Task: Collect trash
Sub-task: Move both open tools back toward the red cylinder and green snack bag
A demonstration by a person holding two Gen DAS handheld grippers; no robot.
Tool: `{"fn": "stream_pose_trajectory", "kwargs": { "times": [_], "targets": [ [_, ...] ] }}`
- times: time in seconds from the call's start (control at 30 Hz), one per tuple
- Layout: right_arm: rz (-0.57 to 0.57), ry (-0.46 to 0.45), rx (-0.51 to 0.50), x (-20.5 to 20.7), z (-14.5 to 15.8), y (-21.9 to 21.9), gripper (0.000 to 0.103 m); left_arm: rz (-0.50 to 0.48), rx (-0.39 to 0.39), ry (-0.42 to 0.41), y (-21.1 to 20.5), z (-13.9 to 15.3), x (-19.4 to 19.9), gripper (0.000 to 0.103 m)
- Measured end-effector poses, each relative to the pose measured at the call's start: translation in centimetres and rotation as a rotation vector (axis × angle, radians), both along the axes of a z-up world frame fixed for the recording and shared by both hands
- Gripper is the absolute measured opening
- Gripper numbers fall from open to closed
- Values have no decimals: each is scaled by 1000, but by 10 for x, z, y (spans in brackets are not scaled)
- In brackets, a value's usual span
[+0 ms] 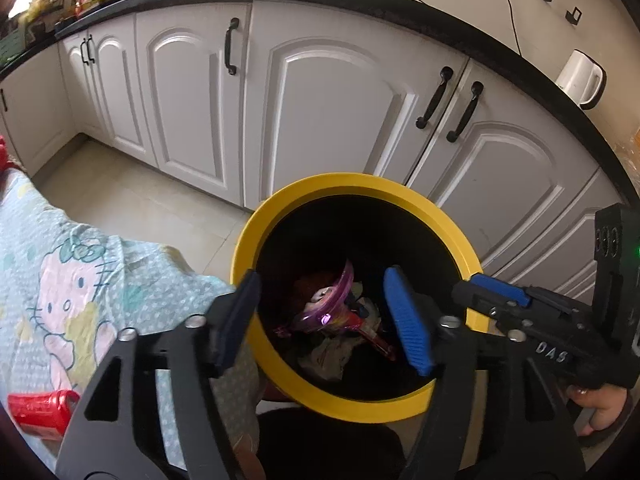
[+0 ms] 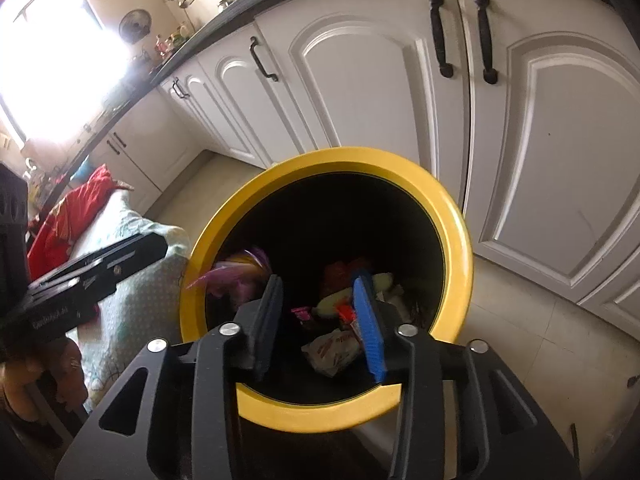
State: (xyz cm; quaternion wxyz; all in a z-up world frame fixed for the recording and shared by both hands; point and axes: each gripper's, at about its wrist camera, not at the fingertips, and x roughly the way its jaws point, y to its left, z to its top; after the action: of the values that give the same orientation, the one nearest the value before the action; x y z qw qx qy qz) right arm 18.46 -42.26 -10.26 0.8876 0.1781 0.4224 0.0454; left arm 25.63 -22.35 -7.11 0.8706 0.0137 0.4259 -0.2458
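Both the left gripper (image 1: 326, 322) and right gripper (image 2: 320, 326) hang with fingers spread and empty over the yellow-rimmed round black bin (image 1: 256, 240) — crumpled wrappers (image 2: 334, 350) already inside — so this drop looks done.

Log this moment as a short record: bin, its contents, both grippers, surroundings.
bin: black, yellow rim, on floor before white cabinets
contents: wrappers and crumpled trash, purple wrapper
left gripper: open, over the bin mouth, nothing between pads
right gripper: open, over the bin mouth, nothing gripped
beside bin: patterned cloth
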Motion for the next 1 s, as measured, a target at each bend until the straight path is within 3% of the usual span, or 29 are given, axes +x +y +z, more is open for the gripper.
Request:
{"fn": "stream_pose_trajectory", "kwargs": {
  "times": [0.07,0.2,0.23,0.43,1.0],
  "targets": [
    [-8,-13,0,-2,3,0,47,20,-1,-5,7,3,-2,77],
    [-3,-46,-13,-5,13,7,57,66,-7,-30,26,13,-7,91],
    [-1,-55,-17,-5,15,8,62,77,-4,-43,32,16,-10,92],
    [65,-121,-39,-11,33,30,69,141,12,-113,61,34,-29,92],
    [264,-223,-98,-23,76,104,74,290,21,-221,139,65,-76,92]
  ]
}}
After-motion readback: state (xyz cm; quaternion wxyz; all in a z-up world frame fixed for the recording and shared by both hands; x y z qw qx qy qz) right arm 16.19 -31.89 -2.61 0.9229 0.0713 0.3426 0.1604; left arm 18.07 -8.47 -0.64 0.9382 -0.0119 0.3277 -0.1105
